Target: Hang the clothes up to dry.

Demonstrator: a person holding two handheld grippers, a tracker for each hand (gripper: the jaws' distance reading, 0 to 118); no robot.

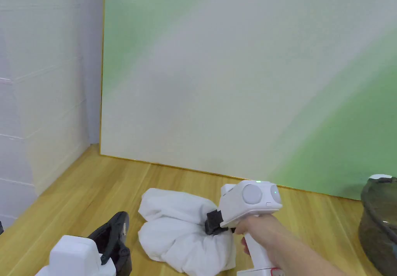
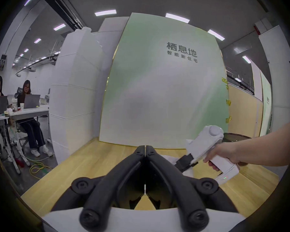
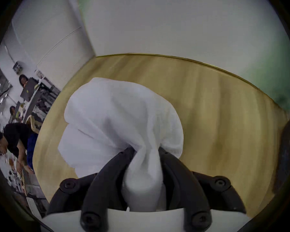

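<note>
On the pale wooden floor, your right gripper clamps a bunched white cloth garment. Your left gripper hangs beside it, jaws together, empty.

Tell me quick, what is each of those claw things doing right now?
Left gripper: shut, holding nothing.
Right gripper: shut on the white cloth, a bunch of it squeezed between both jaws.

Bare wooden floor leftward — dark basket hard right.
</note>
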